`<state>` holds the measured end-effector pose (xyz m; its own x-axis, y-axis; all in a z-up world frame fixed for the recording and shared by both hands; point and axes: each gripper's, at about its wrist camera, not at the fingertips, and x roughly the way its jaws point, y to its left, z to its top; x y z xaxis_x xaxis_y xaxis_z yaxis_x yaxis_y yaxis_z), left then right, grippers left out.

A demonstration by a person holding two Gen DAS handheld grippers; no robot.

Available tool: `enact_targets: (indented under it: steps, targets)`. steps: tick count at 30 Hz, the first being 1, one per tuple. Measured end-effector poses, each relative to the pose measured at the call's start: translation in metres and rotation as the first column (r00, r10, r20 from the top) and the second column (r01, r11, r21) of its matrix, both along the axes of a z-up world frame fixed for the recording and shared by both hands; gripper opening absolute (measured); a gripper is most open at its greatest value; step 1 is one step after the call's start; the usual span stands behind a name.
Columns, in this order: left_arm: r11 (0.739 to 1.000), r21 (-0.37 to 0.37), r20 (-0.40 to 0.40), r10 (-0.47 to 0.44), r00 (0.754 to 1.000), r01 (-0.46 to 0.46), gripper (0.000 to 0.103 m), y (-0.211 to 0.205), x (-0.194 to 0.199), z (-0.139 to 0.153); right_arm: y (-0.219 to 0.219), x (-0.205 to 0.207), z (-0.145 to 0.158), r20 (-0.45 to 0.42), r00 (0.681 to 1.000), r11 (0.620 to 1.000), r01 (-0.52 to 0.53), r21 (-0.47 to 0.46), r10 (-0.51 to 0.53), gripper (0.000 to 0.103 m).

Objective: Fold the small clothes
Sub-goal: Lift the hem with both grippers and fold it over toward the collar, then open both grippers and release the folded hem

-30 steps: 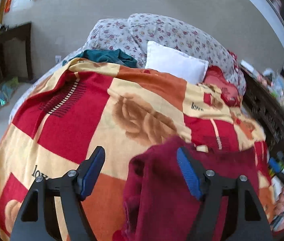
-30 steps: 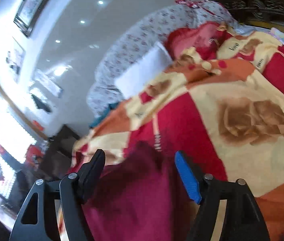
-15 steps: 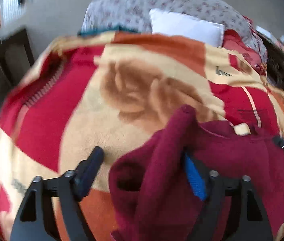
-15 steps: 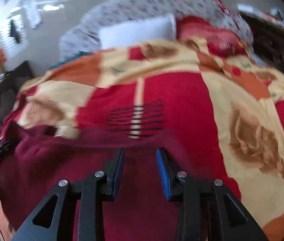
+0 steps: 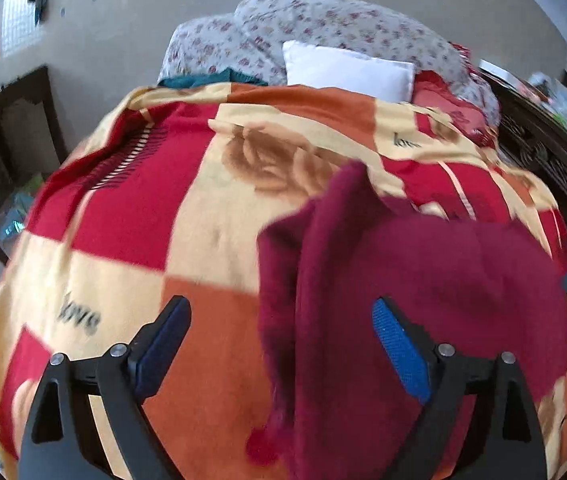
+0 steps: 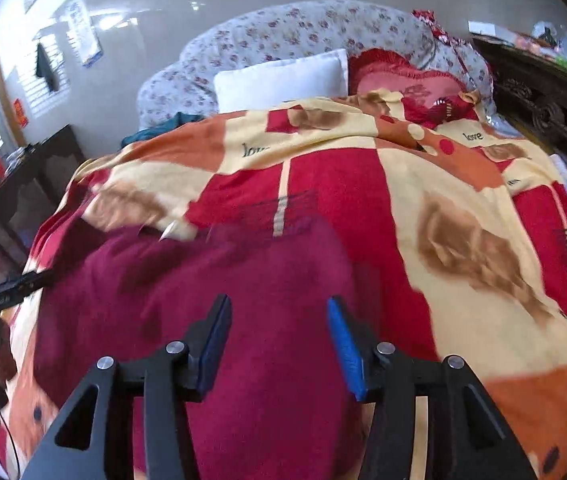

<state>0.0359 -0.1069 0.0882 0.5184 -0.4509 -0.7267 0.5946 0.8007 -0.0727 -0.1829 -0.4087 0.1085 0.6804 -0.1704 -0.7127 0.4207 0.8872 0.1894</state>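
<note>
Garment: dark maroon fleecy piece of clothing (image 5: 423, 280) lay on the bed, filling the lower right of the left wrist view and the lower left and centre of the right wrist view (image 6: 203, 280).
Bedding: red, cream and orange rose-print blanket (image 5: 163, 208) under it; plain white pillow (image 5: 347, 68) up top.
Left gripper (image 5: 281, 326): jaws wide apart, garment's bunched edge between them, nothing pinched.
Right gripper (image 6: 277, 324): jaws apart, hovering over the maroon cloth.

Maroon garment (image 5: 423, 280) blurred — lower edge cropped.
</note>
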Motion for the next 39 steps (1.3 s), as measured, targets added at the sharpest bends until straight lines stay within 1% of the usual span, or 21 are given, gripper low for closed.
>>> enact_targets:
  steps: [2, 3, 5, 6, 7, 8, 10, 12, 16, 19, 21, 22, 23, 24, 25, 28, 31, 32, 34, 36, 39]
  targets:
    - [1.000, -0.002, 0.010, -0.001, 1.000, 0.001, 0.092, 0.014, -0.017, -0.006, 0.009, -0.014, -0.009, -0.027, 1.000, 1.000, -0.008, -0.001, 0.008, 0.054]
    - [1.000, 0.004, -0.004, 0.016, 1.000, -0.016, 0.092, 0.019, -0.022, -0.014, 0.013, -0.019, -0.017, -0.051, 0.999, 1.000, -0.006, -0.011, 0.006, 0.054]
    - [0.998, 0.034, -0.032, 0.054, 0.998, -0.053, 0.092, 0.025, -0.026, -0.031, 0.017, -0.022, -0.034, -0.113, 0.993, 0.998, 0.024, -0.056, -0.030, 0.054]
    - [0.994, 0.068, -0.052, 0.085, 0.995, -0.081, 0.092, 0.025, -0.025, -0.045, 0.015, -0.020, -0.044, -0.130, 0.991, 0.998, 0.036, -0.045, -0.042, 0.054]
    - [0.992, 0.086, -0.063, 0.101, 0.993, -0.096, 0.092, 0.025, -0.024, -0.053, 0.012, -0.019, -0.049, -0.131, 0.990, 0.998, 0.046, -0.041, -0.051, 0.054]
    - [0.991, 0.079, -0.076, 0.113, 0.991, -0.107, 0.092, 0.027, -0.024, -0.059, 0.011, -0.018, -0.049, -0.128, 0.990, 0.998, 0.055, -0.042, -0.060, 0.054]
    - [0.991, 0.048, -0.078, 0.131, 0.988, -0.128, 0.092, 0.032, -0.026, -0.059, 0.012, -0.020, -0.039, -0.128, 0.989, 0.997, 0.069, -0.035, -0.073, 0.055]
    - [0.990, 0.055, -0.074, 0.136, 0.988, -0.133, 0.092, 0.034, -0.028, -0.057, 0.022, -0.027, -0.019, -0.085, 0.994, 0.996, 0.071, -0.047, -0.075, 0.055]
    - [0.989, 0.082, -0.020, 0.127, 0.992, -0.125, 0.092, 0.032, -0.037, -0.054, 0.045, -0.026, 0.008, -0.013, 0.999, 0.999, 0.038, -0.030, -0.038, 0.059]
    - [0.990, 0.076, 0.006, 0.116, 0.993, -0.116, 0.092, 0.033, -0.042, -0.056, 0.072, 0.003, 0.017, 0.023, 0.998, 0.998, -0.061, 0.035, 0.060, 0.059]
    - [0.993, 0.049, -0.009, 0.112, 0.994, -0.111, 0.092, 0.037, -0.040, -0.061, 0.095, 0.031, 0.020, 0.034, 0.991, 0.990, -0.133, 0.037, 0.132, 0.059]
    - [0.994, 0.028, -0.027, 0.108, 0.994, -0.108, 0.092, 0.039, -0.037, -0.064, 0.109, 0.048, 0.023, 0.032, 0.985, 0.985, -0.171, 0.014, 0.170, 0.054]
    - [0.994, 0.011, -0.041, 0.108, 0.993, -0.107, 0.094, 0.042, -0.034, -0.066, 0.125, 0.070, 0.026, 0.024, 0.977, 0.977, -0.211, -0.030, 0.212, 0.032]
    - [0.994, -0.008, -0.058, 0.108, 0.992, -0.108, 0.094, 0.045, -0.032, -0.068, 0.135, 0.084, 0.026, 0.014, 0.973, 0.972, -0.229, -0.056, 0.230, 0.024]
    - [0.994, -0.024, -0.075, 0.105, 0.992, -0.107, 0.094, 0.046, -0.029, -0.068, 0.145, 0.103, 0.025, 0.007, 0.970, 0.967, -0.244, -0.069, 0.245, 0.022]
    - [0.996, -0.033, -0.078, 0.086, 0.993, -0.088, 0.095, 0.046, -0.028, -0.068, 0.163, 0.154, 0.019, 0.020, 0.961, 0.961, -0.275, -0.025, 0.276, 0.022]
    - [0.996, -0.045, -0.087, 0.073, 0.994, -0.077, 0.096, 0.048, -0.026, -0.070, 0.176, 0.199, 0.013, 0.012, 0.966, 0.962, -0.256, -0.098, 0.258, 0.022]
    - [0.996, -0.050, -0.091, 0.072, 0.993, -0.077, 0.097, 0.049, -0.026, -0.070, 0.178, 0.214, 0.008, -0.010, 0.966, 0.960, -0.259, -0.104, 0.259, 0.022]
    - [0.995, -0.058, -0.096, 0.070, 0.993, -0.075, 0.098, 0.049, -0.024, -0.070, 0.178, 0.248, -0.011, -0.079, 0.963, 0.964, -0.261, -0.043, 0.257, 0.022]
    - [0.995, -0.060, -0.095, 0.067, 0.993, -0.073, 0.098, 0.049, -0.023, -0.071, 0.180, 0.266, -0.027, -0.123, 0.957, 0.964, -0.266, -0.019, 0.262, 0.024]
    - [0.996, -0.059, -0.093, 0.066, 0.993, -0.072, 0.099, 0.049, -0.025, -0.072, 0.185, 0.267, -0.028, -0.116, 0.959, 0.963, -0.265, -0.055, 0.258, 0.024]
